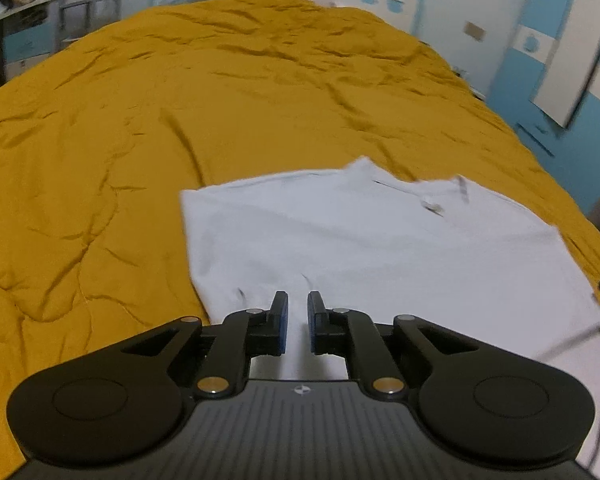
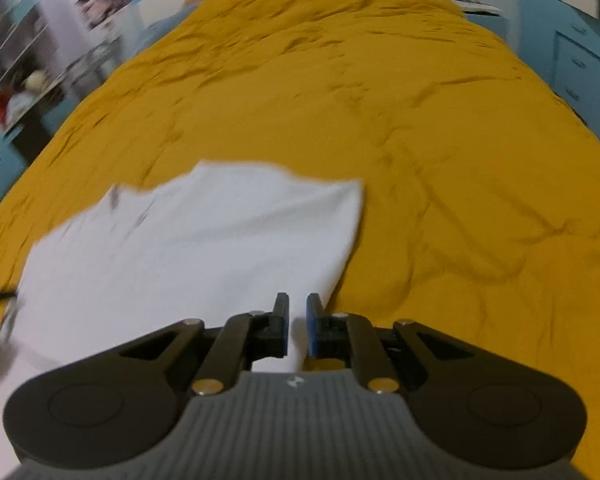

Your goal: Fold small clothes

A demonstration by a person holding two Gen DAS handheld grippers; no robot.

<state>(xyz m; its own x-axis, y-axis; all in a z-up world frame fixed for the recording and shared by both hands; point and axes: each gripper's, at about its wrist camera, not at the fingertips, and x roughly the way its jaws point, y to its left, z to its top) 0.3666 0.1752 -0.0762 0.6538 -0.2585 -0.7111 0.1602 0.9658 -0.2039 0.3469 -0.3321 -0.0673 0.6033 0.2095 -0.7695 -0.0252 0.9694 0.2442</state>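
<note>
Judging by looks, the white garment [image 1: 380,248] on the mustard bedspread [image 1: 140,120] was light and floppy, best pinched at near-edge corners, where left gripper [image 1: 298,322] and right gripper [image 2: 298,326] sat nearly closed on its hem.

Both views are lit by soft, even indoor light with a slightly warm cast; no lamp shows. The mustard bedspread [image 1: 180,100] carries gentle shadows only in its creases. The white garment [image 1: 380,248] is bright and nearly washed out, with little fold detail. Motion blur smears the garment's edges and the room's walls, worse in the right wrist view, where the shelves [image 2: 16,72] are streaked. Fisheye distortion bows the bed and bends the room at the corners.
</note>
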